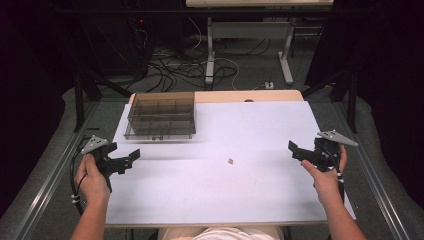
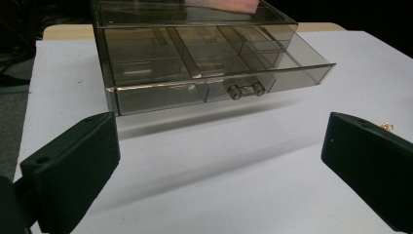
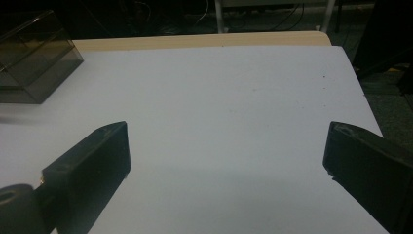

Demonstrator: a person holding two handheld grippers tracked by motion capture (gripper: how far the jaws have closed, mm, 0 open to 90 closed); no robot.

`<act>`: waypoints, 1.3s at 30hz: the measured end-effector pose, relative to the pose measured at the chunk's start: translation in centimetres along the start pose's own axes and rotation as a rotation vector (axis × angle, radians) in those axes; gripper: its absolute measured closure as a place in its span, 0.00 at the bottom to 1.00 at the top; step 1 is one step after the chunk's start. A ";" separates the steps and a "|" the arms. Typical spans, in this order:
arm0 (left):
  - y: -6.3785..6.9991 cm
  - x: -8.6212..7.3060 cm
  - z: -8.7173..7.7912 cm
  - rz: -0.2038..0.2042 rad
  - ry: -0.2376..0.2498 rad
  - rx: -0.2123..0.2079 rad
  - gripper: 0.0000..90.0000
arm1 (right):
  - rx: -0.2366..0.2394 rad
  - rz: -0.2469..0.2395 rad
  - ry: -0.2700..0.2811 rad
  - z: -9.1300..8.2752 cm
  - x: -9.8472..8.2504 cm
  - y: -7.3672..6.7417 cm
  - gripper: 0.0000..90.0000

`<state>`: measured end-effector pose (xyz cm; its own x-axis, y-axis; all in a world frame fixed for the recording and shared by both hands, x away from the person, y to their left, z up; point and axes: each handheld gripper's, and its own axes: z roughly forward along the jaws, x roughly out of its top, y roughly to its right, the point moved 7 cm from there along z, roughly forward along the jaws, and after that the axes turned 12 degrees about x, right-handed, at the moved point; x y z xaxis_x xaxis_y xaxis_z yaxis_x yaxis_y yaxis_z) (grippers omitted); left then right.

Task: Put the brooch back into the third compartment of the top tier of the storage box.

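Both claws stand spread with nothing between their jaws: the left gripper (image 1: 131, 159) hovers just in front of the smoky clear drawer box (image 1: 161, 115), toward its left corner, and the right gripper (image 1: 295, 150) hangs well apart from that box, out by the white table sheet's (image 1: 250, 125) right edge. In the left gripper view the box's lower drawer (image 2: 214, 68) is pulled out toward the camera, its dividers and two small knobs (image 2: 245, 89) visible through the tinted plastic; what lies in the compartments is hard to make out, and the box's top is cut off by the frame. A tiny gold-coloured thing (image 1: 230, 161) lies on the sheet in front of the box and to its right, between the two grippers; it is too small to name, and in the left gripper view it peeks out, half hidden, from behind the right-hand jaw. No brand, label or writing can be read on the box or the grippers.
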<state>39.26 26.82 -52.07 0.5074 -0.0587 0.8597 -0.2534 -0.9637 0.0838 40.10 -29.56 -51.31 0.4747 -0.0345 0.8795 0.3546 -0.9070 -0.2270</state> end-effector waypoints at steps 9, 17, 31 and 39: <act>0.1 0.0 -0.2 0.005 0.001 0.008 0.01 | 0.003 -0.051 -0.014 0.1 -0.1 -0.9 0.04; 0.1 0.3 -0.4 0.012 0.006 0.015 0.01 | 0.008 -0.065 -0.029 0.4 0.1 -1.9 0.04; -0.1 0.6 -0.7 0.004 0.015 0.026 0.01 | 0.054 -0.102 -0.066 1.5 1.1 -4.1 0.06; -0.2 0.5 -0.7 0.008 0.014 0.028 0.01 | 0.084 -0.109 -0.081 2.3 2.2 -5.4 0.07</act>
<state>39.00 27.12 -51.32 0.4939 -0.0632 0.8672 -0.2342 -0.9702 0.0626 41.09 -23.72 -49.15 0.4915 0.0995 0.8652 0.4724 -0.8650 -0.1689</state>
